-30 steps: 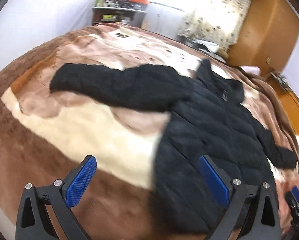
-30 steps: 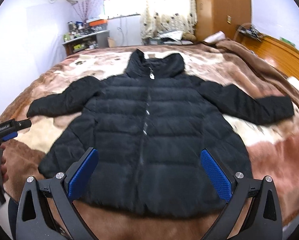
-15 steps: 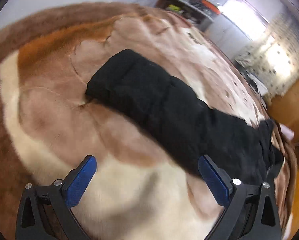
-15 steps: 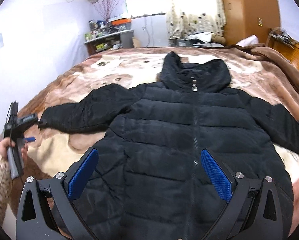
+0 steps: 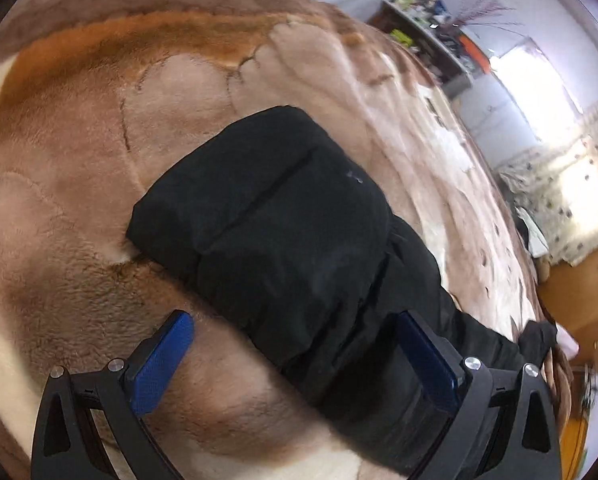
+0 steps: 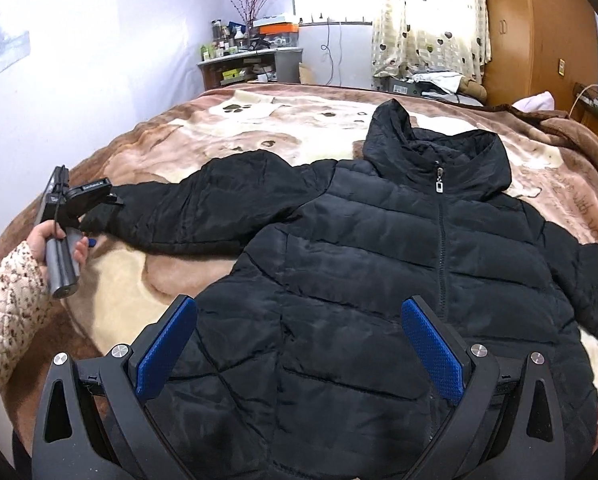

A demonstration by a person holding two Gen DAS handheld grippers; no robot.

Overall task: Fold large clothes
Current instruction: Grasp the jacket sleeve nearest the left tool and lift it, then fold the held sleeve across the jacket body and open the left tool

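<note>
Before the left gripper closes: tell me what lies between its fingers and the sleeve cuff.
Only bare blanket. In the left wrist view, the open left gripper hangs near the sleeve cuff, nothing else between.

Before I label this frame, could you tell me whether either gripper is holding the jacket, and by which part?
Nothing is held. The left gripper is open over the sleeve cuff; the right gripper is open above the jacket.

i see the jacket [image 6: 399,280] spread flat on the bed [image 6: 187,152], hood toward the far shelf [image 6: 251,60]; my left tool [image 5: 295,360] sits over its left sleeve's [image 5: 267,216] end.
</note>
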